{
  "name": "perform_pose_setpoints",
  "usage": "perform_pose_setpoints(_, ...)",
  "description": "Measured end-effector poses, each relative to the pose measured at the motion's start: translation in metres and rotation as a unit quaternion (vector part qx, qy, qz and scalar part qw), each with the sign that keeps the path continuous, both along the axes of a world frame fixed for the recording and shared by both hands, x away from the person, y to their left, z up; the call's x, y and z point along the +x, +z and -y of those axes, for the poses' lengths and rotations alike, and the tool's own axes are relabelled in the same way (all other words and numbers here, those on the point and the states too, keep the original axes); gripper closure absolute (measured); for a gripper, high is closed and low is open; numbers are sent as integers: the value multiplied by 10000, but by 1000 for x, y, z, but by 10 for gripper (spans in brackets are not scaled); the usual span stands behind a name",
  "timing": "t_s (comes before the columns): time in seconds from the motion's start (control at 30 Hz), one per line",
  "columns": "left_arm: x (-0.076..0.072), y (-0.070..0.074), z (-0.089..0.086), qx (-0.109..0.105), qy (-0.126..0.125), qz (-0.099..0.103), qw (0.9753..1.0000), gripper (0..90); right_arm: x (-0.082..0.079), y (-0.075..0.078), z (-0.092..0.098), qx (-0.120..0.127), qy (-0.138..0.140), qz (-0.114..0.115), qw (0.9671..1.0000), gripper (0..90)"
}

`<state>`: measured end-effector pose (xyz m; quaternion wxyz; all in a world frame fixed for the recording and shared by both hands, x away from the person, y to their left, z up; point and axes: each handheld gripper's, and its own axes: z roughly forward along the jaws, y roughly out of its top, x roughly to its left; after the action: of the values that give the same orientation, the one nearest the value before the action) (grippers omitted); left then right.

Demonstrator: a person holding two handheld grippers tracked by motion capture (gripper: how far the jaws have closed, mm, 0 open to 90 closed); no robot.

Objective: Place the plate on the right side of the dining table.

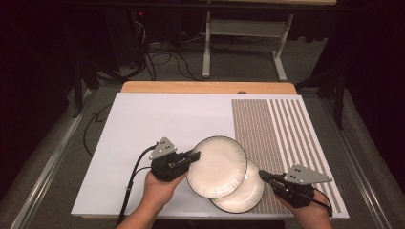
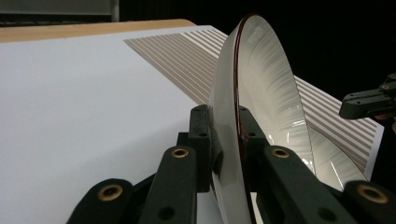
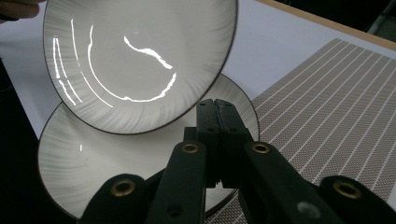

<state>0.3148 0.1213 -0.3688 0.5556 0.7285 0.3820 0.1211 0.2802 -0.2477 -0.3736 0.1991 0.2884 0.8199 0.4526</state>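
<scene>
1. Plates are seen at the near edge of the bench (image 1: 143, 124): a lower plate (image 1: 248, 193) lies flat, partly on the striped mat (image 1: 286, 138).
2. Just right of the lower plate, the right claw (image 1: 263, 175) is held with its jaws pressed together on nothing, its tip over that plate's rim.
3. An upper plate (image 1: 217, 166) is held tilted, overlapping the lower plate's left side.
4. On the far-left side of the lower plate, the left claw (image 1: 195, 155) is clamped on the upper plate's rim.
5. Beyond the lower plate, the white sheet (image 1: 167, 119) is spread.
</scene>
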Motion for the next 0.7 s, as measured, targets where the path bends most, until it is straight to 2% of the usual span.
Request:
perform_pose_setpoints(0.13, -1, 2, -7, 4, 73, 146, 9999, 809, 1, 1, 6, 99, -107, 31, 9999, 867)
perform_pose_setpoints(0.17, -2, 2, -10, 6, 91, 222, 9997, 809, 2, 2, 11, 144, -250, 97, 9995, 822)
perform_pose_setpoints(0.23, -3, 3, -11, 17, 117, 258, 9996, 809, 2, 2, 12, 138, -292, 95, 9994, 803)
perform_pose_setpoints(0.37, -8, 2, -14, 41, 132, 459, 9988, 808, 2, 5, 21, 237, -519, 245, 9981, 703)
perform_pose_setpoints(0.47, -11, 2, -14, 69, 140, 546, 9984, 806, 2, 6, 27, 325, -669, 345, 9966, 592)
perform_pose_setpoints(0.67, -16, 1, -17, 112, 115, 702, 9974, 804, 4, 4, 35, 496, -912, 334, 9940, 367)
perform_pose_setpoints(0.7, -16, 1, -17, 114, 114, 718, 9973, 803, 3, 5, 37, 582, -995, 318, 9928, 305)
